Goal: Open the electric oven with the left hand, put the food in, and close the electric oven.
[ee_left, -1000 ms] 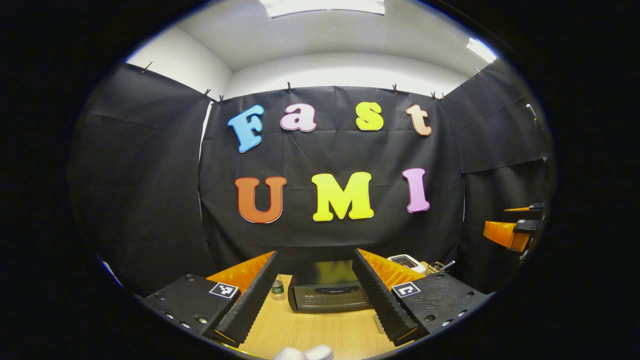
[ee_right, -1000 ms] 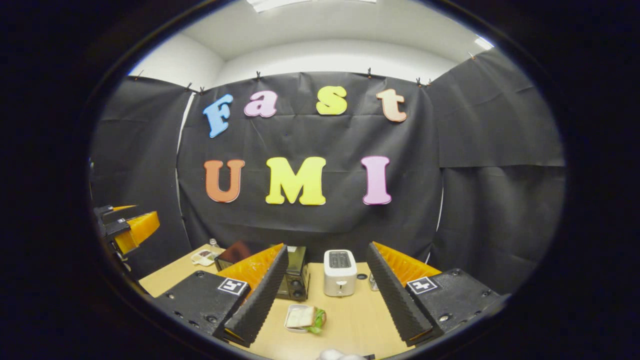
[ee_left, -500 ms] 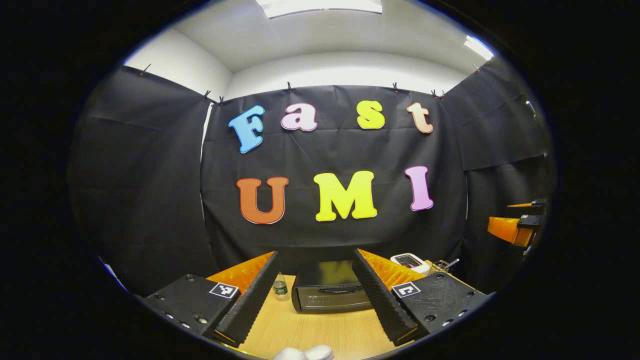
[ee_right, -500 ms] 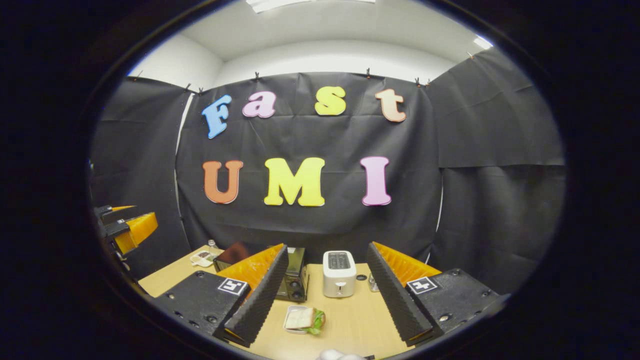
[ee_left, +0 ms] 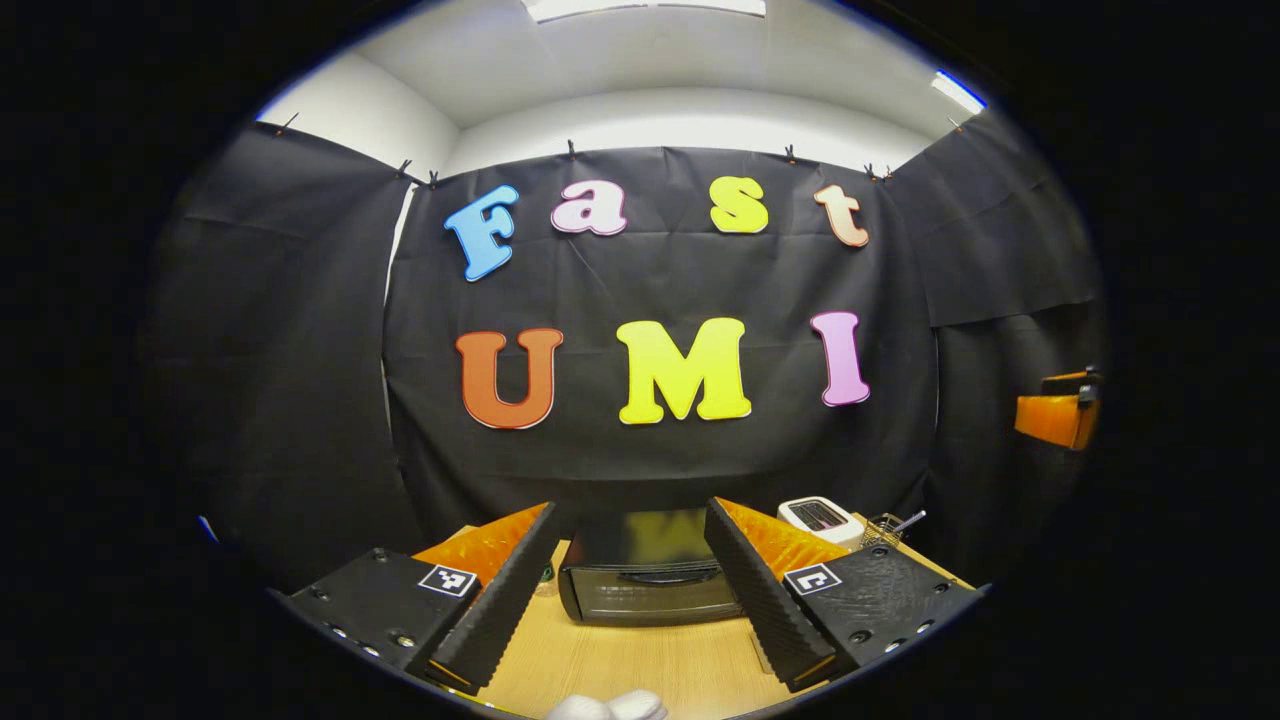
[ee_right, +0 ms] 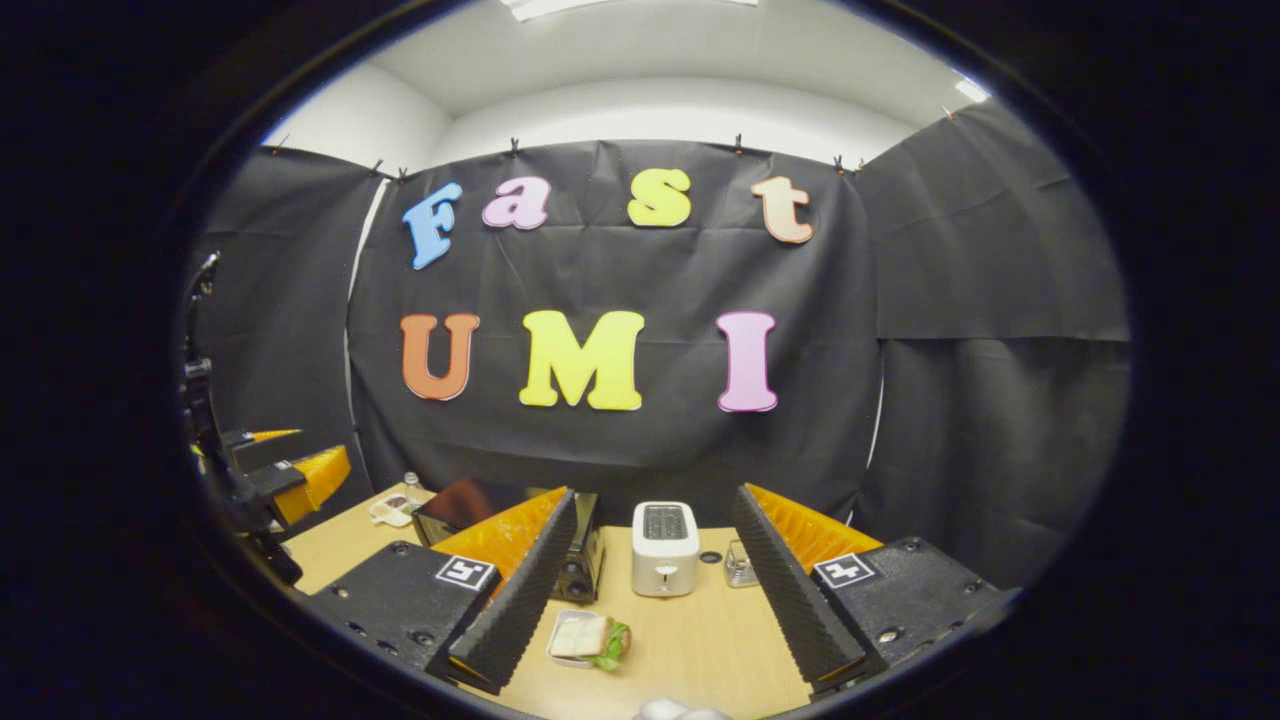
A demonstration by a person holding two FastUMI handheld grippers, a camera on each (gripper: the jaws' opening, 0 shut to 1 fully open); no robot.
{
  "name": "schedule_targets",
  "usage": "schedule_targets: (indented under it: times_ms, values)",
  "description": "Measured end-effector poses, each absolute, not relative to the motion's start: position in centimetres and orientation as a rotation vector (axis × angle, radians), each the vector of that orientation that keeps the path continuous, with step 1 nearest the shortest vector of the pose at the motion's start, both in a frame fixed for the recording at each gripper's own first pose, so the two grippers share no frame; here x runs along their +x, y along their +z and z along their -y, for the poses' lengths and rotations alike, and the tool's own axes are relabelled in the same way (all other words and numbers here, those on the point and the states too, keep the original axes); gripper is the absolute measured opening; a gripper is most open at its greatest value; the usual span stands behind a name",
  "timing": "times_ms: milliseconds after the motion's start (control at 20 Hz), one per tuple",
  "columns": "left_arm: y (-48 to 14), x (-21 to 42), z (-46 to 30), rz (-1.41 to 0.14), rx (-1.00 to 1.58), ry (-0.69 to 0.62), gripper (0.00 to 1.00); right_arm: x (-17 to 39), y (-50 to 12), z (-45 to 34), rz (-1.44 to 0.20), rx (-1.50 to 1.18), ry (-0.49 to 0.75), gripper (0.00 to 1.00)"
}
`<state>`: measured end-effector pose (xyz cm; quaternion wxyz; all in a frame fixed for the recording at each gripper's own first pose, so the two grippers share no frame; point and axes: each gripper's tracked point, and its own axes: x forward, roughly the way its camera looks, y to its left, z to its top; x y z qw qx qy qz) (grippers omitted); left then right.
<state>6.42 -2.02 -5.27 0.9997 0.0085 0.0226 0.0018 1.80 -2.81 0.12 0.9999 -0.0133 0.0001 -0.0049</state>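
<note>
partly behind spread left gripper (ee_left: 628,572) jaws, oven (ee_left: 650,580); right gripper (ee_right: 655,585) jaws likewise apart

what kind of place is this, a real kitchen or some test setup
Most likely a staged recording booth, not a real kitchen: black cloth walls clipped up around a wooden table, with an electric oven, a toaster and a plated sandwich laid out.

Oven (ee_left: 650,580): lower centre of the left gripper view, on the table (ee_left: 640,665).
Toaster (ee_right: 664,548): lower centre of the right gripper view, right of the oven.
Sandwich (ee_right: 592,638): bottom centre, on a plate (ee_right: 560,655), before the toaster.
</note>
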Motion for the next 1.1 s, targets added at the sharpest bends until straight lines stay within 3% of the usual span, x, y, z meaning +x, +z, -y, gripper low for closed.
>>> schedule_targets:
  times_ms: [50, 100, 400, 450, 500, 550, 900, 950, 1000, 1100]
  values:
    - [-6.3, 7.5, 2.5, -0.054, 0.02, -0.001, 0.96, 1.9, 0.2, 3.2, -0.002, -0.028, -0.014, 0.92]
    - [-7.4, 8.5, 2.9, -0.07, 0.019, -0.003, 0.96, 2.0, 0.1, 3.5, -0.003, -0.033, -0.017, 1.0]
    - [-14.4, 14.8, 5.5, -0.175, -0.014, -0.029, 0.96, 3.1, -0.7, 5.8, -0.028, -0.063, -0.05, 1.0]
    - [-15.8, 15.9, 5.8, -0.196, -0.012, -0.034, 0.96, 3.3, -1.0, 6.2, -0.039, -0.065, -0.058, 0.92]
    - [-17.4, 16.9, 5.9, -0.225, -0.006, -0.031, 0.96, 3.6, -1.3, 6.6, -0.051, -0.067, -0.068, 0.92]
    - [-18.9, 17.9, 5.9, -0.253, -0.001, -0.028, 0.96, 3.7, -1.5, 6.9, -0.062, -0.066, -0.077, 1.0]
    - [-25.9, 23.9, 6.2, -0.35, 0.013, -0.028, 0.96, 4.7, -3.4, 8.2, -0.118, -0.086, -0.132, 1.0]
    - [-26.7, 24.4, 6.3, -0.369, 0.019, -0.028, 0.96, 4.7, -3.6, 8.1, -0.125, -0.084, -0.133, 0.92]
    - [-27.4, 24.8, 6.2, -0.385, 0.025, -0.024, 0.96, 4.8, -3.8, 8.0, -0.131, -0.082, -0.134, 1.0]
    - [-28.5, 25.2, 6.5, -0.42, 0.011, -0.039, 0.97, 4.8, -3.9, 8.1, -0.137, -0.081, -0.139, 1.0]
